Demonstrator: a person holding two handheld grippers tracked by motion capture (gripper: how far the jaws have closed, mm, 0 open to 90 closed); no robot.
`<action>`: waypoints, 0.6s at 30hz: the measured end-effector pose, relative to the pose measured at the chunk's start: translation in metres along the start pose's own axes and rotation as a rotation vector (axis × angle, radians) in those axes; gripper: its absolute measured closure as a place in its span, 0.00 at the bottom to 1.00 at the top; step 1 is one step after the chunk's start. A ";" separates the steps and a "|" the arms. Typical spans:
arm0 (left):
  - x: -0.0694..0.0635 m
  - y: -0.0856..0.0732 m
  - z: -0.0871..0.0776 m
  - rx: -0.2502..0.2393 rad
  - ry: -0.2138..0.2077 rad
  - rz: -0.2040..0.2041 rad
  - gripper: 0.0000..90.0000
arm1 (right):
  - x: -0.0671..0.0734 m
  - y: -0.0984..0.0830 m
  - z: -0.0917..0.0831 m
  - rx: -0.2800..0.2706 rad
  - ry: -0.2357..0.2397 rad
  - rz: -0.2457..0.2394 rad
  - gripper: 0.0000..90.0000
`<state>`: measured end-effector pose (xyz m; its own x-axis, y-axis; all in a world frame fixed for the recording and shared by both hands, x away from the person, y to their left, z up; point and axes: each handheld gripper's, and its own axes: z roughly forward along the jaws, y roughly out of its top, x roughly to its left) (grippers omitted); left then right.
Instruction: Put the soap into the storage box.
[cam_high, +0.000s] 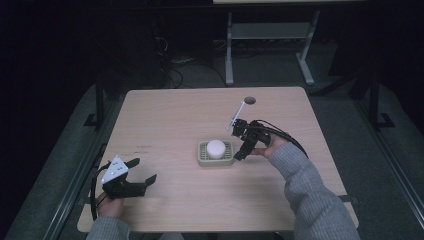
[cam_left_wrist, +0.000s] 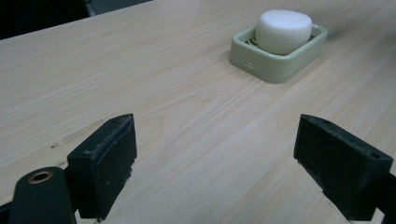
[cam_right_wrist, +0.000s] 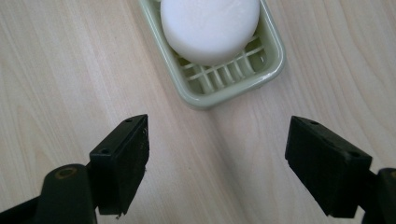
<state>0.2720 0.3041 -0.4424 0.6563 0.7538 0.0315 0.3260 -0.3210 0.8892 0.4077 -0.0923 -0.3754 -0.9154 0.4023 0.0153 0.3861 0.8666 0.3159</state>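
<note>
White round soap (cam_high: 216, 148) sits in a pale green slatted dish (cam_high: 202, 159) near the middle of the wooden table (cam_high: 165, 115), slightly toward the right side. In the right gripper view the soap (cam_right_wrist: 210, 25) lies toward one end of the dish (cam_right_wrist: 275, 60), bare slats showing at the near end. Dish's long axis runs roughly across the table, left to right

Right gripper (cam_high: 239, 152) hangs just beside the dish's right end, tilted down at it, jaws spread wide, nothing between them. Soap lies straight ahead of it and slightly beyond the jaw tips

Left gripper (cam_high: 140, 172) rests low near the front-left corner, well apart from the dish, jaws also wide and empty. Its own view shows the dish (cam_left_wrist: 247, 53) far ahead and to the right

Judgement: right hand is much the nearer; any reach for soap or dish likely falls to it, a short advance forward and down
</note>
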 end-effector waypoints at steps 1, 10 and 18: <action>0.000 0.000 0.000 0.000 0.000 0.000 0.14 | 0.000 -0.003 0.000 0.000 0.001 0.005 0.24; 0.000 0.000 0.000 0.001 0.001 0.004 0.14 | -0.001 -0.020 -0.002 0.017 -0.009 0.026 0.24; 0.000 0.000 0.000 0.002 0.000 0.005 0.14 | -0.001 -0.036 -0.002 0.002 -0.004 0.050 0.24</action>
<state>0.2718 0.3038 -0.4424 0.6579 0.7522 0.0359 0.3240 -0.3258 0.8882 0.3950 -0.1243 -0.3852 -0.8946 0.4461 0.0271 0.4314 0.8461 0.3131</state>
